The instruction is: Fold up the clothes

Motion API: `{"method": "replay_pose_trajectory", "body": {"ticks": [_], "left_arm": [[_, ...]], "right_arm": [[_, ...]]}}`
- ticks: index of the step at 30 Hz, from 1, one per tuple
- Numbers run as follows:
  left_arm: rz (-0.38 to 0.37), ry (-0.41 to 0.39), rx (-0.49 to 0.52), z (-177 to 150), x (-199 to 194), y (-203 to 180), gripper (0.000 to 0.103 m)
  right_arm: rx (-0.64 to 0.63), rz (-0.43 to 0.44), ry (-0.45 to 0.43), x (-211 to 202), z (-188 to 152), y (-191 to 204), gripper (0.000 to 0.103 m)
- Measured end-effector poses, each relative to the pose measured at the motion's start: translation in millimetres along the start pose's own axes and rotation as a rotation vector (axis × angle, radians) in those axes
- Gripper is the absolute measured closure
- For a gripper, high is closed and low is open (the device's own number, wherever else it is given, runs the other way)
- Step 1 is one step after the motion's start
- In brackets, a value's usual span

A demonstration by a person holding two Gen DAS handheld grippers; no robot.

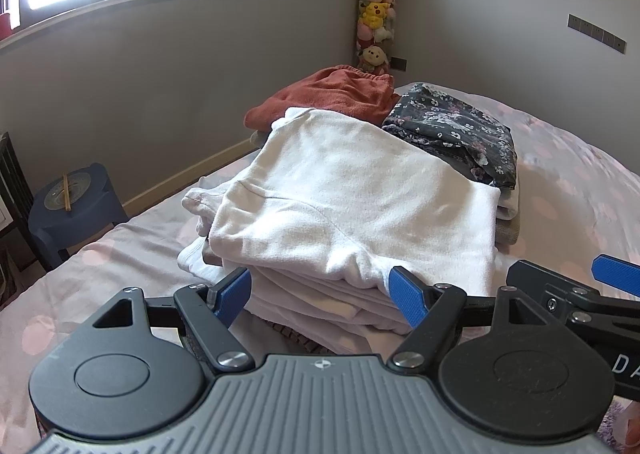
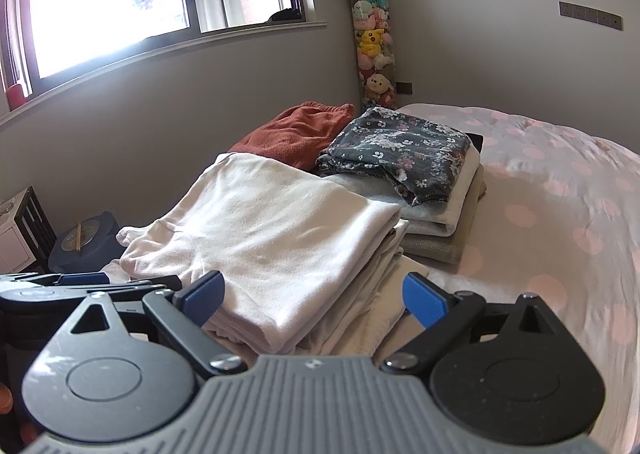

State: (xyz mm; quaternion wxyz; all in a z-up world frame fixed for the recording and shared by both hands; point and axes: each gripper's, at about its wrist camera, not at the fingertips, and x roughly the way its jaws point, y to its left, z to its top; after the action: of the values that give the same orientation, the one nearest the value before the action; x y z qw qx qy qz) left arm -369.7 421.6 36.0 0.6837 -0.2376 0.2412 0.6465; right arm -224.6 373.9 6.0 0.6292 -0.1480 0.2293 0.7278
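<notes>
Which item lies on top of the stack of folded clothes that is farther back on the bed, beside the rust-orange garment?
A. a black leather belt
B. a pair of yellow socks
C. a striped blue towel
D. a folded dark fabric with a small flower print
D: the folded dark fabric with a small flower print rests on the pale folded layers of the farther stack, right of the rust-orange garment.

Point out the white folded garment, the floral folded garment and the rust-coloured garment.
white folded garment [image 2: 280, 238]: right wrist view, top face.
floral folded garment [image 2: 400, 146]: right wrist view, top face.
rust-coloured garment [image 1: 332, 94]: left wrist view, upper surface.
</notes>
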Motion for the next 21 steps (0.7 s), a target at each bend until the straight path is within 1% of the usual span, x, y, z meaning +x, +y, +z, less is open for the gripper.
{"method": "replay_pose_trajectory", "body": {"ticks": [21], "left_arm": [[0.005,0.018,0.003,-1.3,0.5,-3.0,0.028]], "right_arm": [[0.027,0.015,0.016,-0.5,-2.8,-4.0,0.007]]}}
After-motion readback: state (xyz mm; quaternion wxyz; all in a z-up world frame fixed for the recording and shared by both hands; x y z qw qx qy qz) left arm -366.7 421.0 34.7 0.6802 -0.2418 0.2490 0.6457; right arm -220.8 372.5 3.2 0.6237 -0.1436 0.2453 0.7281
